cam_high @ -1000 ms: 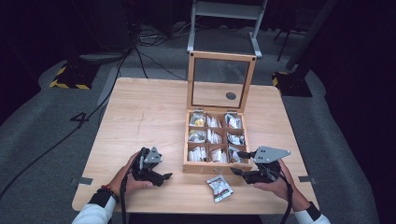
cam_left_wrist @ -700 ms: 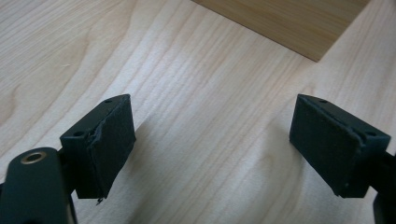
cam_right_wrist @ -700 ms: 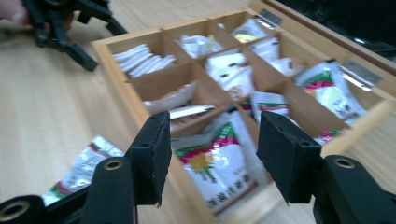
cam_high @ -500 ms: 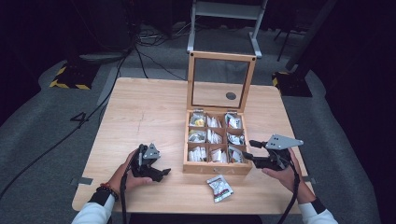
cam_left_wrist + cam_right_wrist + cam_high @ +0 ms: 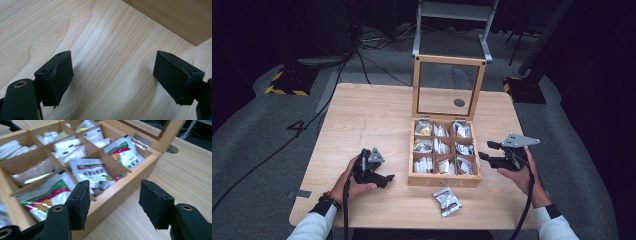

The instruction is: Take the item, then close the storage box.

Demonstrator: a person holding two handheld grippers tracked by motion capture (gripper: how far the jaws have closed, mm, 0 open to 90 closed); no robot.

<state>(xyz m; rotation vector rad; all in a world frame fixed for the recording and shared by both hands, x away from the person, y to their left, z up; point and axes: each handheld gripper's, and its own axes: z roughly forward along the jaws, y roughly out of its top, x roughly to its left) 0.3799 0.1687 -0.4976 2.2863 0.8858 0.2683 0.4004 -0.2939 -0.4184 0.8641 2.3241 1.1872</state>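
i am holding my right gripper (image 5: 490, 151) beside the wooden box (image 5: 444, 181), fingers apart and empty, just been opening, my left gripper (image 5: 387, 179) wide over the table (image 5: 362, 115).

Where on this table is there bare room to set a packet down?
Table is bare left of the wooden box and behind the left gripper. Crowded: the front strip between the box, the loose packet and the right gripper.

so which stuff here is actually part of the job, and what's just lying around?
In play:
- wooden box, lid open, nine compartments of packets
- loose packet on the table in front of the box
- right gripper, open, at the box's right wall
- left gripper, open, resting on the table

Lying about:
- cables on the floor
- metal stand behind the table
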